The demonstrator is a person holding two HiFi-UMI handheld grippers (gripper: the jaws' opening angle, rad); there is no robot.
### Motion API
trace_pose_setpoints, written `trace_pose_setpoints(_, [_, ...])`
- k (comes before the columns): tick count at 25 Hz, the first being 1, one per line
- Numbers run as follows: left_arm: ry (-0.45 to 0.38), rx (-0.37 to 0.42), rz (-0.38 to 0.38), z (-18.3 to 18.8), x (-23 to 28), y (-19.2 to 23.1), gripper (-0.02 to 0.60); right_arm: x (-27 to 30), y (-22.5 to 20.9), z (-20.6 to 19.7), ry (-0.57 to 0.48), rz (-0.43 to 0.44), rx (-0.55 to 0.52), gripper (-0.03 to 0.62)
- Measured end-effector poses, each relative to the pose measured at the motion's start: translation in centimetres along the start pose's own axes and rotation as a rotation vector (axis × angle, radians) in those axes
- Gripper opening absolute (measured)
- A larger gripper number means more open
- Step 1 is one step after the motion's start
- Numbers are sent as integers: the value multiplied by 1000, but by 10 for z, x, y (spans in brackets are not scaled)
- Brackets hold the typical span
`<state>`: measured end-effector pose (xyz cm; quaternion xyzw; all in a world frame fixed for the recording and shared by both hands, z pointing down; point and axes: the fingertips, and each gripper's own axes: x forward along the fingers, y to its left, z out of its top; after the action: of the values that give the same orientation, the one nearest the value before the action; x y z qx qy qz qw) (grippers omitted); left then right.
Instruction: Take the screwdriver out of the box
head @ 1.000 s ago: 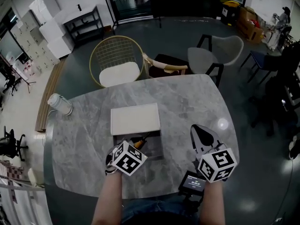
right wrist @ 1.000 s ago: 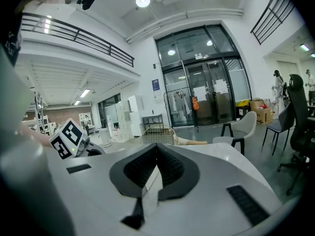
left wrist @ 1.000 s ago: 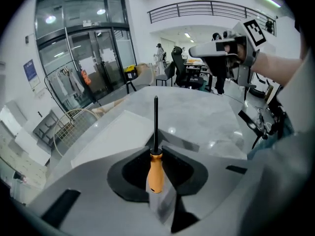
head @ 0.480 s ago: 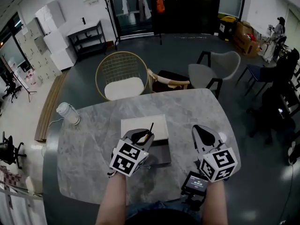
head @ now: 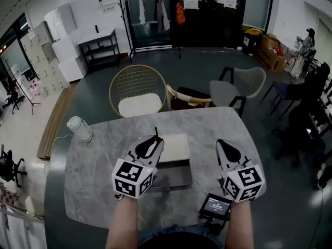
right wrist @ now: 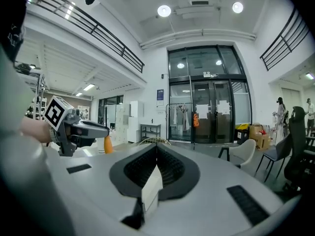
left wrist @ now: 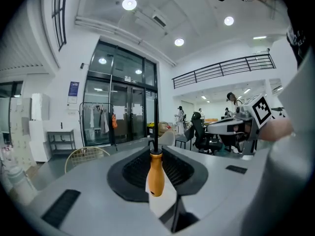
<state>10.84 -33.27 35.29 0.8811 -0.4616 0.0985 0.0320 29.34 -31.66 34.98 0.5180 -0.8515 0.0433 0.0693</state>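
My left gripper (head: 153, 143) hangs above the marble table (head: 93, 160), shut on the screwdriver (head: 156, 134). In the left gripper view the orange handle (left wrist: 156, 173) is pinched between the jaws of the left gripper (left wrist: 156, 149), and the black shaft points upward. Just beyond and below it lies the open grey box (head: 175, 176), its white lid (head: 174, 147) folded back. My right gripper (head: 224, 145) hovers to the right of the box with its jaw tips together and nothing between them. The right gripper view shows the same for the right gripper (right wrist: 157, 149), with the left gripper (right wrist: 74, 129) at its left.
A white bottle-shaped device (head: 79, 128) stands at the table's far left corner. A small screen unit (head: 215, 206) sits at the near edge by my right arm. A gold wire chair (head: 137, 90) and a grey chair (head: 233, 90) stand beyond the table.
The left gripper has lifted out of the box with the screwdriver and swung from pointing down toward level. The right gripper has risen a little.
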Motion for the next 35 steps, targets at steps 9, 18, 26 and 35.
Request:
trace_pose_setpoints(9, [-55,-31,142,6,-54,54,83,9,17,7,-9,10,-8,26])
trace_pose_setpoints(18, [-179,-63,314,9,-126,113,83,25,42,16,-38,42,-44,26])
trace_pose_setpoints(26, [-307,-119,412,17,-162,138,83,22,48,39,-168,38,-97,26])
trace_pose_setpoints(35, [-324,-86,390,27,-154,130,83,25,42,35,-151,57,-85,25])
